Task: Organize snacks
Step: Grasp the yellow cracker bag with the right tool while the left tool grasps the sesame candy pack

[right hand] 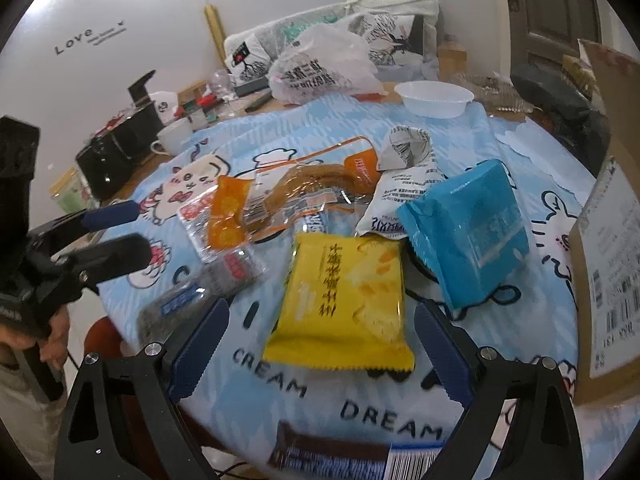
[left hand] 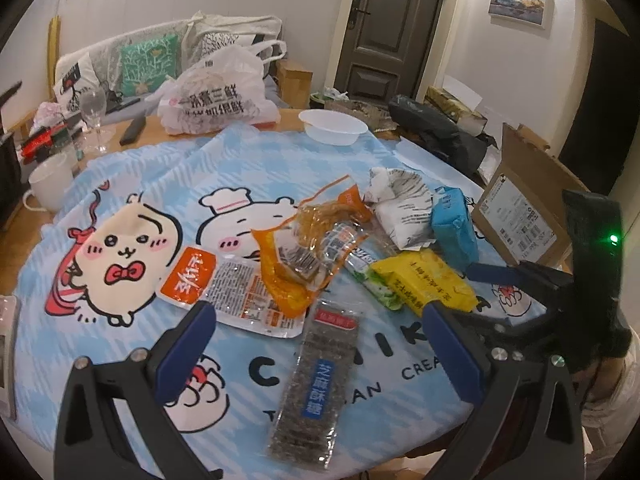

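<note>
Several snacks are heaped on the blue cloth (left hand: pixel 280 168) beside the box (right hand: pixel 608 280). The yellow pack (right hand: pixel 344 300) is framed by the wide-open, empty right gripper (right hand: pixel 320 352). The left gripper (left hand: pixel 316 344) is spread over the sesame bar (left hand: pixel 316 384), nothing gripped.

Eight snack packets (right hand: pixel 340 304), one white bowl (right hand: pixel 434 98), one cardboard box (left hand: pixel 520 216), one mug (left hand: pixel 50 188).

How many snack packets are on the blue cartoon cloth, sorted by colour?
Orange: 2, the clear-windowed packet and the flat packet
Yellow packet: 1
Blue packet: 1
White and grey packet: 1
Green and white packet, partly buried: 1
Dark sesame bar: 1
Brown packet, cut off by the right view's edge: 1
Total: 8
</note>
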Tool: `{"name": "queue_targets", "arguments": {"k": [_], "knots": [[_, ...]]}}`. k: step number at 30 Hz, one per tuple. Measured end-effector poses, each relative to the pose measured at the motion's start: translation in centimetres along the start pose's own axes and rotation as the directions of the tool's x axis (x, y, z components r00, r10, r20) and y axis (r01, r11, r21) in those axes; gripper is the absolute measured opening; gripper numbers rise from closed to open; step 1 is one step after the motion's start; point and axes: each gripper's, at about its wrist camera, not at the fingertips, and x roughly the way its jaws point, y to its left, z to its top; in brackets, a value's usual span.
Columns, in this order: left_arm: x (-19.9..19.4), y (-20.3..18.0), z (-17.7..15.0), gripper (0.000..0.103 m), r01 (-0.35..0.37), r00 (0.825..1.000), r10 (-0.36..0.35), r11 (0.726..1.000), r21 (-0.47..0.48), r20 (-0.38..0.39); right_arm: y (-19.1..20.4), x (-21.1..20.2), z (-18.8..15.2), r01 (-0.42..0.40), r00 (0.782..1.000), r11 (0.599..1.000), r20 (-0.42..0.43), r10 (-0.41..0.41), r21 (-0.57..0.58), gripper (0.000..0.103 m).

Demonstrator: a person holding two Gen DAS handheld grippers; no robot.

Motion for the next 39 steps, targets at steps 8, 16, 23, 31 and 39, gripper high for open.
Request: {"name": "queue_targets", "arguments": {"k": [8,16,23,31,39], "knots": [[1.1,1.1,-0.7,0.099,0.038,0.999,-0.037,0.999,0.012,-0.028,-0.2,3.0,1.1,0.051,0.996,0.999,-0.071,-0.051,-0.001,0.068],[2.4,0.6,-2.4,0.067,0.117,0.986,-0.105,0.989,0.087,-0.129,0.0,1.4,0.8,0.071,0.996,0.997,-0.06,-0.072,-0.026,0.066],[3.2,-0.4,-4.2,0.042,0.059,0.984,-0.024,0.979,0.196,-0.179,0.2,-0.7,-0.5,0.052,0.997,0.998,-0.05,-0.053,-0.019,0.066],[3.1,-1.5,-4.7,0.037,0.0,0.985,0.045,0.967,0.256,-0.168,0.9,-2.0,-0.8,0.045,0.999,0.999,-0.028,-0.045,-0.028,0.066],[1.2,-2.1,-3.5,0.037,0.005,0.994,0.023,0.965,0.261,-0.104,1.6,-3.9,-0.6,0.04,0.999,0.998,0.016,-0.039,-0.051,0.066]]}}
